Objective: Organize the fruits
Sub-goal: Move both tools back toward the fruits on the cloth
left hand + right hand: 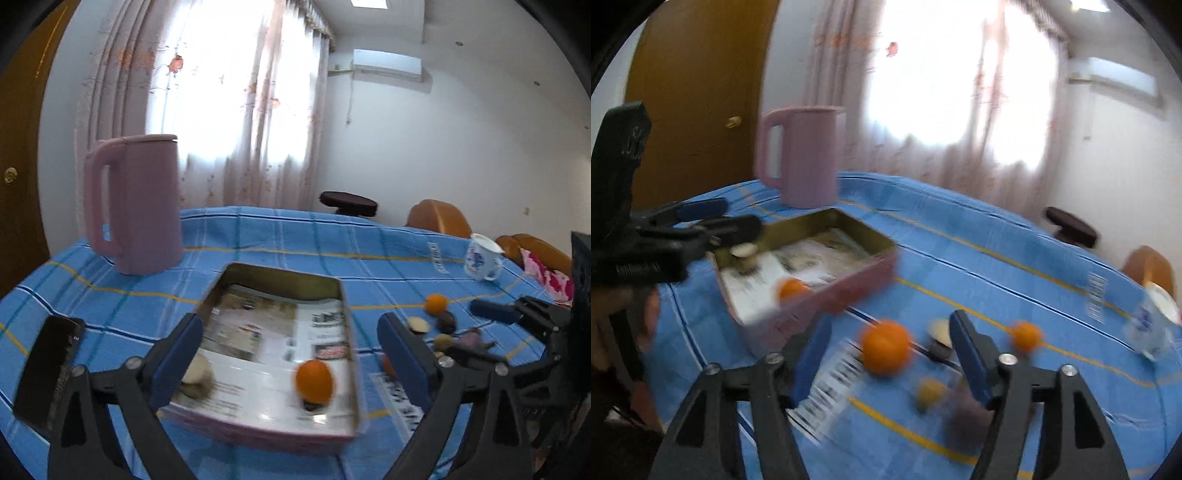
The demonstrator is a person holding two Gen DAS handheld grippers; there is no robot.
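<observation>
Right wrist: orange [885, 346] lies loose between the wide-open right tool [886, 356] (nothing gripped).

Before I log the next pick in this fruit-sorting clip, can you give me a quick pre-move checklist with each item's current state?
1. Left gripper open, nothing held: ok.
2. Right gripper open, nothing held: ok.
3. Tin box has room: ok, only an orange and a pale piece inside.
4. Loose orange lies between the right fingers: ok.
5. Fruit left on tablecloth: not ok, several remain.
6. Sharp view: not ok, right wrist view is blurred.
</observation>
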